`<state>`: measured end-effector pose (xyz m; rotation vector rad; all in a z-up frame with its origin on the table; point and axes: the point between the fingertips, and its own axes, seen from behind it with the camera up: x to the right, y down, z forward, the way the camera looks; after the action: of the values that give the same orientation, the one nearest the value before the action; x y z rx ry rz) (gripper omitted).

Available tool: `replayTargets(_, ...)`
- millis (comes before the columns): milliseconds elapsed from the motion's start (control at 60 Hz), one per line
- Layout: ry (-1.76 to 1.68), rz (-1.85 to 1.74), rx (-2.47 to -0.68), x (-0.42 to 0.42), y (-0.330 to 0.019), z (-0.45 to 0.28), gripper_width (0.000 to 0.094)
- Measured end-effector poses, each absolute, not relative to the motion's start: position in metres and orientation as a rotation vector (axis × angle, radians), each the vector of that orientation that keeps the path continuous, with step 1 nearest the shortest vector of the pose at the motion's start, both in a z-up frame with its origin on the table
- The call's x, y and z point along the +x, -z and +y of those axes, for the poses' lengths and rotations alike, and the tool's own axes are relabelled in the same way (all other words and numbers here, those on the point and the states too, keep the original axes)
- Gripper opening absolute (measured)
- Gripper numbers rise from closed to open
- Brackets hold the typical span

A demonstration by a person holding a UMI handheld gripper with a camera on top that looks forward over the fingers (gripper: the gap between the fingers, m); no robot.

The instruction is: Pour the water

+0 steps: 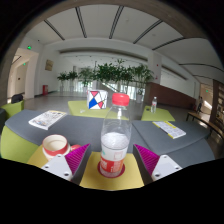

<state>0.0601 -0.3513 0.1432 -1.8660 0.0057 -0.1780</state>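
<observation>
A clear plastic bottle (116,125) with a red cap stands upright on a yellow mat (92,178), over a red ring printed on it. It holds water in its lower part and has a red label near the base. My gripper (110,153) is open: the bottle stands between the fingers with a gap on each side. The magenta pads (76,158) flank it left and right. A white cup (56,146) with a pink band sits on the table to the left of the left finger.
The grey table (85,128) carries yellow-green placemats, a paper sheet (47,119) at the left and another (170,129) at the right. Beyond the bottle stand a red, white and blue box (96,99) and a small bottle (153,103). Potted plants (110,74) line the back.
</observation>
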Motion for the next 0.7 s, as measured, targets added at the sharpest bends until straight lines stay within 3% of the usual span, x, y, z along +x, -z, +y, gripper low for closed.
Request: replayTargets(700,0.187,0.047,-1.943,-0.035,-0.199,-0.634,0.0850)
